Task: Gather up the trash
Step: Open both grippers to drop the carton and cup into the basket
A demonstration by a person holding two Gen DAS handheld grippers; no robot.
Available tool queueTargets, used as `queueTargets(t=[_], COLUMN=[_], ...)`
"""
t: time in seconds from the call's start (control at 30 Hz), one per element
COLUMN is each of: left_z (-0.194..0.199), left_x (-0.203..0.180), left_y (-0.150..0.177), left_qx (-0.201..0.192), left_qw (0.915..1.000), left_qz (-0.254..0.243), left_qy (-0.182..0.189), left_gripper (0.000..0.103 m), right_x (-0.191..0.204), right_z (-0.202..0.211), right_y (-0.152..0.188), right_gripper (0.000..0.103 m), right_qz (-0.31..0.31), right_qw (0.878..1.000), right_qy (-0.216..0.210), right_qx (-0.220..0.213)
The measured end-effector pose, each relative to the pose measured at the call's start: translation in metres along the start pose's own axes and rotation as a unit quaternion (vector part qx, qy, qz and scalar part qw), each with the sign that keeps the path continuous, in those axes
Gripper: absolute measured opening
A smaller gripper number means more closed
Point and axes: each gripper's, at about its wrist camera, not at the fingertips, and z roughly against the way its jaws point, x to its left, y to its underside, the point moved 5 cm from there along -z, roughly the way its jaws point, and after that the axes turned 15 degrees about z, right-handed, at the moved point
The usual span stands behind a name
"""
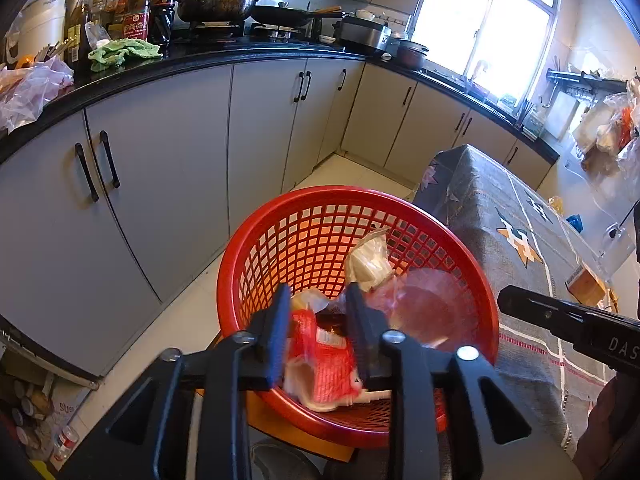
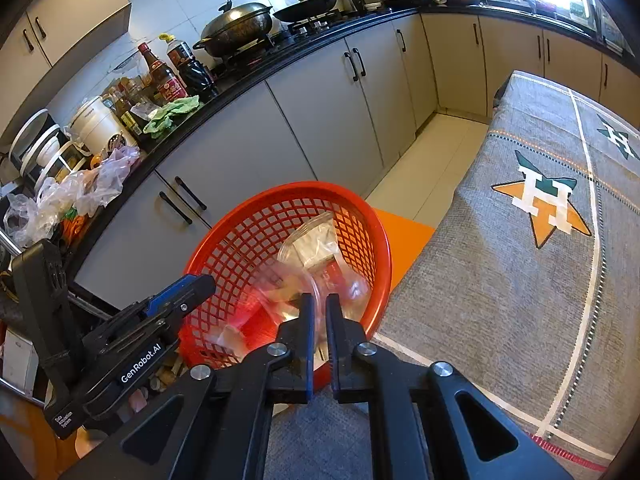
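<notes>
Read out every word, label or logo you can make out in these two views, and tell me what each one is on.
"GenRobot.AI": side of the left tongs.
"DAS", cut off at the frame edge: body of the right tongs.
Big letter "H" inside a star: grey tablecloth.
Red bottle labels: characters too small to read.
Red wrapper in the red basket: print blurred.
White cooker: logo unreadable.
</notes>
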Motion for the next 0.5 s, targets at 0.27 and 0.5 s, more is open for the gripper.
queueTargets(t=[0.27, 0.5], left_z=[0.0049, 0.0057], left_x=[-0.0056, -0.0067], left_y=[0.0012, 0.0018], left_qx=[-0.005, -0.005], left_qw=[1.0000, 1.0000], left_qz=[-0.006, -0.006], left_qy=[0.000, -0.002], left_gripper=[0.034, 0.037], right_x=[-0.0023, -0.0040], right_z=[0.0068, 0.0099], right_y=[0.0025, 0.0035], right_gripper=[0.008, 0.020], right_qz=[-0.003, -0.003], right_qw=[1.000, 1.000], right_qy=[0.002, 0.009], right_qx=[-0.003, -0.003])
